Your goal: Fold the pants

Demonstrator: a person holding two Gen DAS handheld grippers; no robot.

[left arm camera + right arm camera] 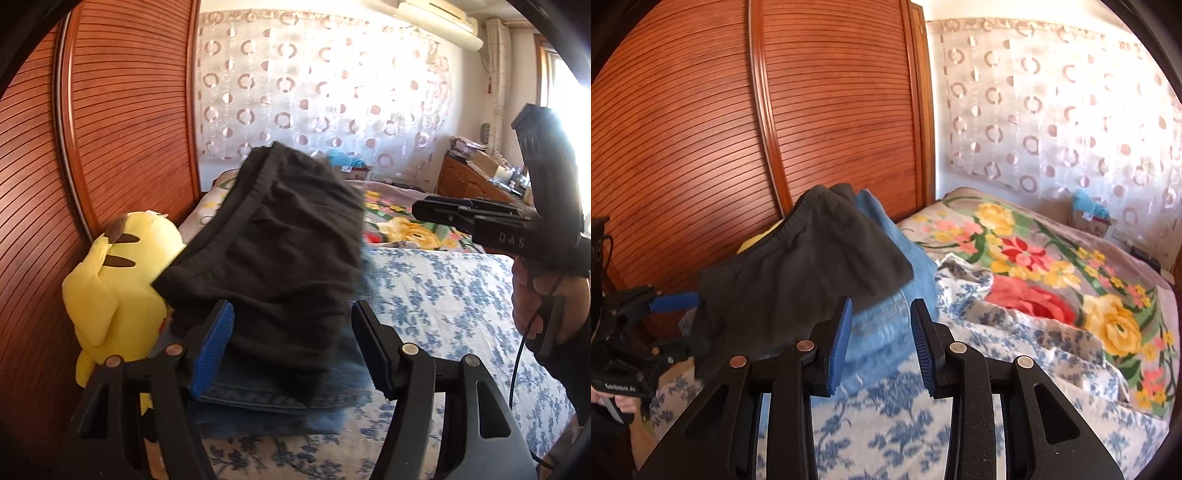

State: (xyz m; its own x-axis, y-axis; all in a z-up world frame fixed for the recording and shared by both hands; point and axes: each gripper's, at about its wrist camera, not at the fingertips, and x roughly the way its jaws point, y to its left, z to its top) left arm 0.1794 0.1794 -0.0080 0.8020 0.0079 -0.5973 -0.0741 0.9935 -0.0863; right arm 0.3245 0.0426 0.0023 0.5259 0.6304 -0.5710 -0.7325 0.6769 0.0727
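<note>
Two folded garments lay stacked on the bed (pixel 443 295): one pair of black pants (pixel 280 266) on top and one pair of blue jeans (pixel 266 398) beneath it. The stack sat at the bed's edge, just beside the slatted wooden wardrobe (pixel 122 122). One yellow plush toy (pixel 110 288) stood between the stack and the wardrobe, touching the black pants. The bed carried two covers, a blue-and-white floral sheet (pixel 886 417) in front and a bright flowered blanket (pixel 1071 288) farther back.

From the right wrist view the plush toy was almost wholly hidden behind the black pants, only a sliver of yellow showing. The jeans were largely covered by the pants, and their near edge was blurred in both views. The far dresser (pixel 476 177) and its clutter were too small to make out.

There were two claws. The left claw (pixel 295 350) stood widely released, its blue pads on either side of the near end of the black pants without pressing on the cloth. The right claw (pixel 882 343) was partly parted and held nothing, hovering just in front of the stack over the floral sheet. A hand (pixel 543 310) gripped the right claw's handle.
</note>
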